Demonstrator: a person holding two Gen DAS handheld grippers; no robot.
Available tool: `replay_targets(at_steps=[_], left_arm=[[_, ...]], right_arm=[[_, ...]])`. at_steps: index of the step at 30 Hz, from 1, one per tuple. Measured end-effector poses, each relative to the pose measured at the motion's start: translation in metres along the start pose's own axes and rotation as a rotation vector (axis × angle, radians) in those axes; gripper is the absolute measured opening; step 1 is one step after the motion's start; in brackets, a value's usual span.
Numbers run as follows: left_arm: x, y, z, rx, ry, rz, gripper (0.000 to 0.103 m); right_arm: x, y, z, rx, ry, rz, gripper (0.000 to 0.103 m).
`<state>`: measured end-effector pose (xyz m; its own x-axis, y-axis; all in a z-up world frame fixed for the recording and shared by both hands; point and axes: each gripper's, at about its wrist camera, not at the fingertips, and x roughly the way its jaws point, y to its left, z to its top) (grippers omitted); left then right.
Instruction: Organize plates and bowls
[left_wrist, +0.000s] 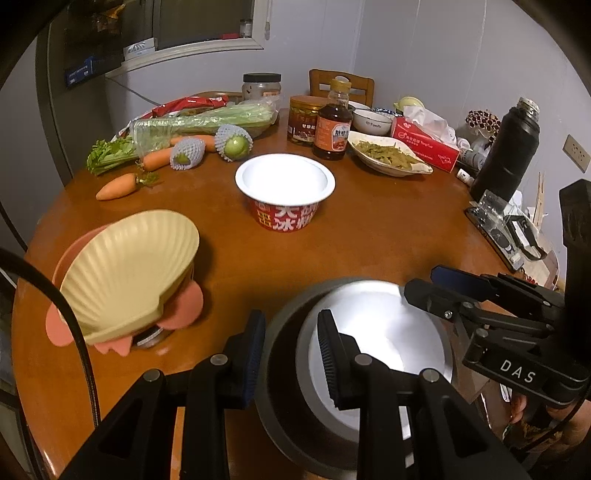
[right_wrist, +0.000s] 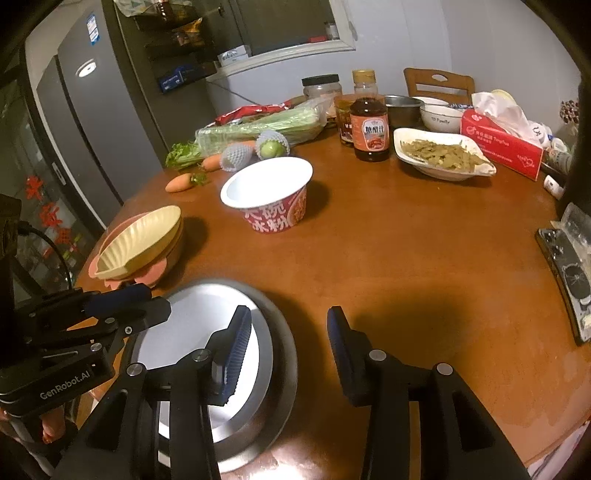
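Left gripper (left_wrist: 291, 354) clamped on steel bowl (left_wrist: 388, 325) rim at six o'clock on table (left_wrist: 369, 240); right gripper (right_wrist: 290, 343) parted, gripping nothing.

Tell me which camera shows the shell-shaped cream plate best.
Left wrist view. There the shell-shaped cream plate sits large and near, tilted so its ribbed inside faces the camera, resting on a pink dish. The right wrist view shows the plate smaller, more side-on, its inside foreshortened.
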<state>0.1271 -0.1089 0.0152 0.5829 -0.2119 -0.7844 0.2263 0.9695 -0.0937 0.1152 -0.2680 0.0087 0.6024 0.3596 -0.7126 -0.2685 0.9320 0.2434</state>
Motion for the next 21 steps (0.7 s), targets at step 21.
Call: replay_targets(at_steps=[21], left_arm=[[0.022, 0.023, 0.092, -0.052, -0.013, 0.047, 0.031]], right_arm=[[0.011, -0.007, 0.092, -0.044, -0.033, -0.011, 0.044]])
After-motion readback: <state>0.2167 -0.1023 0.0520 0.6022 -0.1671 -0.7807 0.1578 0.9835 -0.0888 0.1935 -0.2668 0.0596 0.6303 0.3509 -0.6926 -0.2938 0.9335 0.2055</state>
